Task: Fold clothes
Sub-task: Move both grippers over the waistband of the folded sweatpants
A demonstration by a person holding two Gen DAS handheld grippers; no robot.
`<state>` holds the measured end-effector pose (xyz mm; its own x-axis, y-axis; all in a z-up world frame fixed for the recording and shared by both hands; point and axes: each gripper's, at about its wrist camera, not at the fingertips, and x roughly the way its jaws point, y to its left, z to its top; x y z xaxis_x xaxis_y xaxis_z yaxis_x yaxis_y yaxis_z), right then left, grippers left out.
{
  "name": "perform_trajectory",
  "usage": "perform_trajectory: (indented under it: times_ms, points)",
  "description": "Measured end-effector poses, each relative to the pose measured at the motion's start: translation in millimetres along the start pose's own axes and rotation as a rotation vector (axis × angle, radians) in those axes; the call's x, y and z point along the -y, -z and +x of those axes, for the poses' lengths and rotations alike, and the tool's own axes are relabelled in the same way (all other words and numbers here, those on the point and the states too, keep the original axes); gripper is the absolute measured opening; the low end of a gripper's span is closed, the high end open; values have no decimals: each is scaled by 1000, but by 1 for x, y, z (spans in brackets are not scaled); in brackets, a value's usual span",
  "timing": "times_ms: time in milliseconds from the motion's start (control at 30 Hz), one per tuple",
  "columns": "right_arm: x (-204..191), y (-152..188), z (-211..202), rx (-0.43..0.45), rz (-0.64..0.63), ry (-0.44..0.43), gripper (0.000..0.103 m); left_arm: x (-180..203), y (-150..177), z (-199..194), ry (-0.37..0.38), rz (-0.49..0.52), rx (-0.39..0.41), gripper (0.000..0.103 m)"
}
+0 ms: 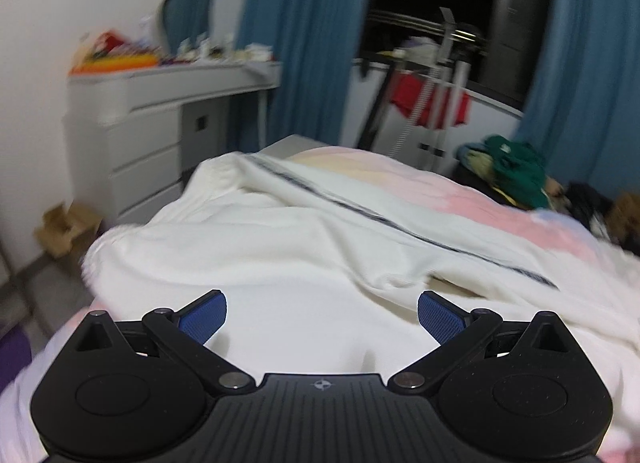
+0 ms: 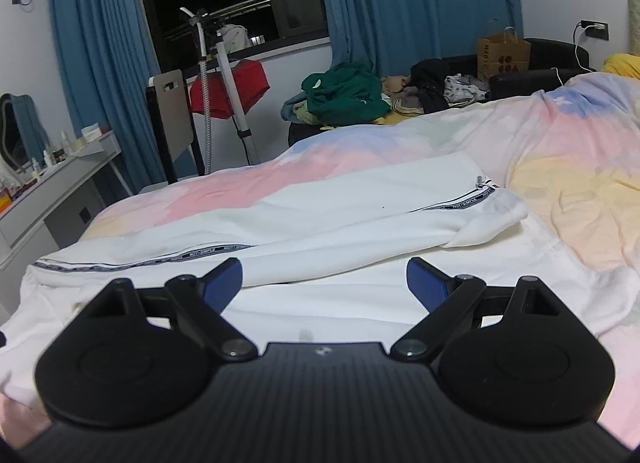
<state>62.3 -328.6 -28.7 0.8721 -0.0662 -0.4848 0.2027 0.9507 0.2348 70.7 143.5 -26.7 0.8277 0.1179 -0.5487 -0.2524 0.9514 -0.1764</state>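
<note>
Where both jaws gape: white trousers (image 2: 340,219) just beyond, untouched.

White trousers (image 2: 320,215) — pastel bedspread (image 2: 560,167)

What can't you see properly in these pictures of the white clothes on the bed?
- White garment: its near part is hidden behind the right gripper body in the right wrist view.
- Lettering on the striped trim: too small to read.
- Left wrist view: motion blur smears the dresser clutter and the garment's folds.
- Left gripper: open above fabric; whether it touches cannot be told.
- Clothes pile: individual pieces unclear.
</note>
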Motion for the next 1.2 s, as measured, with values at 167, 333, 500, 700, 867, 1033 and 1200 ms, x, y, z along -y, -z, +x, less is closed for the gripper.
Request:
perform_trajectory:
  times_ms: [167, 333, 500, 700, 867, 1033, 1200]
  points:
    - [4, 1, 2, -14, 23, 28, 90, -39, -12, 1, -83, -175, -14, 102]
    - [15, 1, 4, -38, 78, 65, 90, -66, -22, -3, -151, -264, 28, 102]
    - [33, 0, 5, -53, 180, 87, 90, -79, -27, -6, -186, -294, 40, 102]
    - [53, -1, 6, -60, 281, 134, 90, -99, -21, 9, -101, -431, -83, 100]
    - [74, 1, 6, -76, 402, 130, 90, -123, -13, 23, -64, -598, -194, 98]
    - [102, 3, 2, -67, 550, 146, 90, -153, 3, 33, -3, -810, -259, 97]
    - [123, 11, 5, -84, 668, 177, 90, -156, 8, 50, 88, -889, -253, 93]
